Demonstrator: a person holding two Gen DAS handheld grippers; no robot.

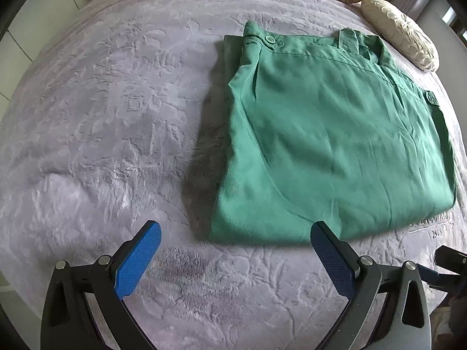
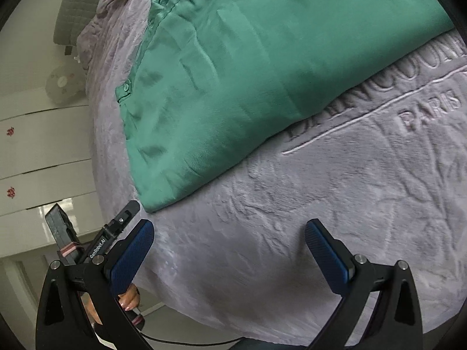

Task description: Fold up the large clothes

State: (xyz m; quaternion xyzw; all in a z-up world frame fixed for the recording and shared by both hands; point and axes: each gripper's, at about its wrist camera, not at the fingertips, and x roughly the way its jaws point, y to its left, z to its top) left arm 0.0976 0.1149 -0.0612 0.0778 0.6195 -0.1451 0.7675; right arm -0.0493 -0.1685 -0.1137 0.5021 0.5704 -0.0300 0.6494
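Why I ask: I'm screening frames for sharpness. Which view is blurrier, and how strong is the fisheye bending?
Left wrist view: green garment fairly sharp, soft shadow on its left side, blanket bulging strongly. Right wrist view: garment smeared by motion blur, embossed lettering soft yet readable, dark rim at the corners; both claws open.

- Green woven-cloth trousers (image 1: 329,134), folded into a flat, roughly rectangular stack on the bed.
- Buttoned waistband (image 1: 315,48) at the far edge; folded edge nearest.
- Surface lightly creased.
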